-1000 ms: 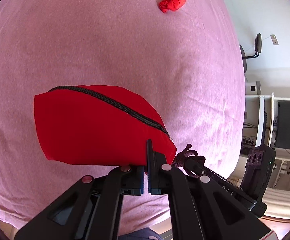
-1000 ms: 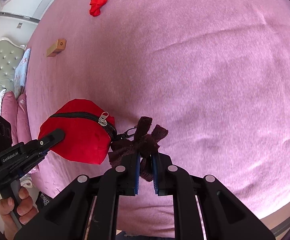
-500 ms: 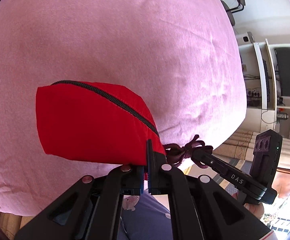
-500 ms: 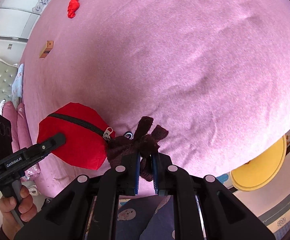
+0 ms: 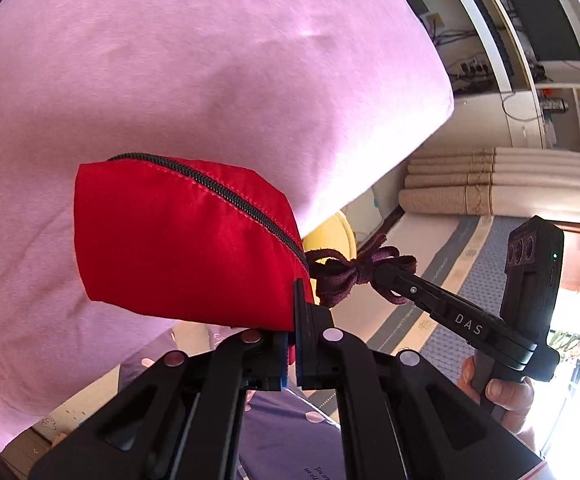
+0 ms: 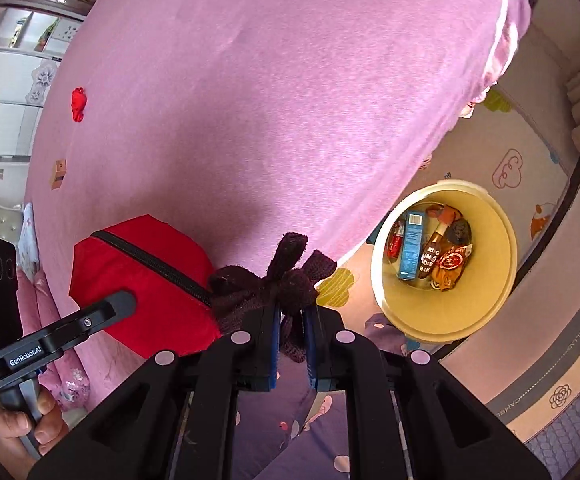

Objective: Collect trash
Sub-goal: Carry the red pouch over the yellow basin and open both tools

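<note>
Red fabric fills the middle of both views: a zipped pouch (image 5: 178, 240) hangs above the edge of the pink bed (image 6: 270, 100), carried between 2 grippers. At its left end the left gripper (image 5: 292, 344) has its jaws closed on the pouch's corner; at the right end the right gripper (image 6: 290, 344) is clamped on the dark maroon tassel (image 6: 274, 280). Farther right, on the floor, stands the yellow bin (image 6: 486, 208), already holding wrappers and a blue box. The pouch looks in transit; next it needs carrying over the bin, then both jaws releasing. Readable: "GenRobot.AI", "DAS".
</note>
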